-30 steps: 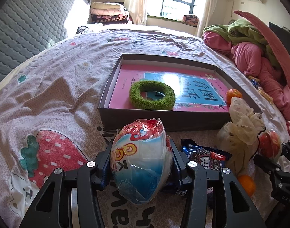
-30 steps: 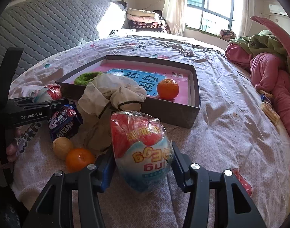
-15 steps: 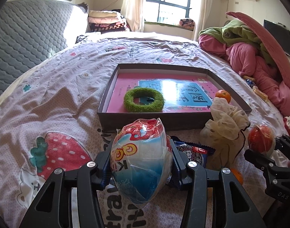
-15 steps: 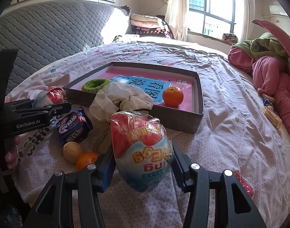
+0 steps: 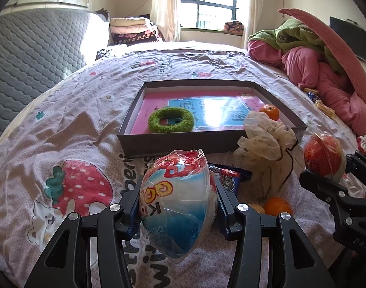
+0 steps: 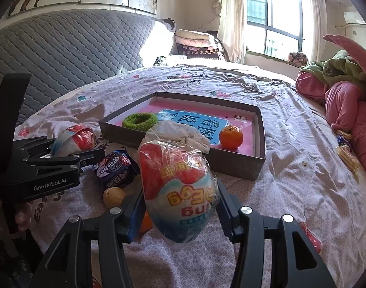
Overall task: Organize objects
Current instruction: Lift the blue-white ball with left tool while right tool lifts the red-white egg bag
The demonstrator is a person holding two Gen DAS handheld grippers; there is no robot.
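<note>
On the left, the left gripper (image 5: 178,206) is clamping a plastic-wrapped toy egg (image 5: 177,206) between its two pads, jaws about half apart and pressing on the egg's sides, holding it above the bedspread (image 5: 70,129) with its red end pointing away from the camera. Beyond it, a shallow grey box (image 5: 183,141) is lying on the bed with a pink-and-blue book (image 5: 221,106) flat on its floor. A green fuzzy ring (image 5: 171,120) is resting on the book near the box's left front corner, and an orange (image 6: 231,136) is sitting inside near the right front corner.

Just in front of the box, a cream cloth pouch (image 5: 264,153) is slumping against the front wall. Beside it a dark blue snack packet (image 6: 114,168) is lying on the bedspread, with a pale round fruit (image 6: 114,196) and a second orange (image 5: 277,206) close by.

To the right, the right gripper (image 6: 179,206) is gripping a second wrapped egg (image 6: 179,192) the same way, jaws partly apart and closed against its sides, lifting it clear of the bed. Farther right, a heap of pink and green bedding (image 5: 322,67) is sitting at the bed's edge.
</note>
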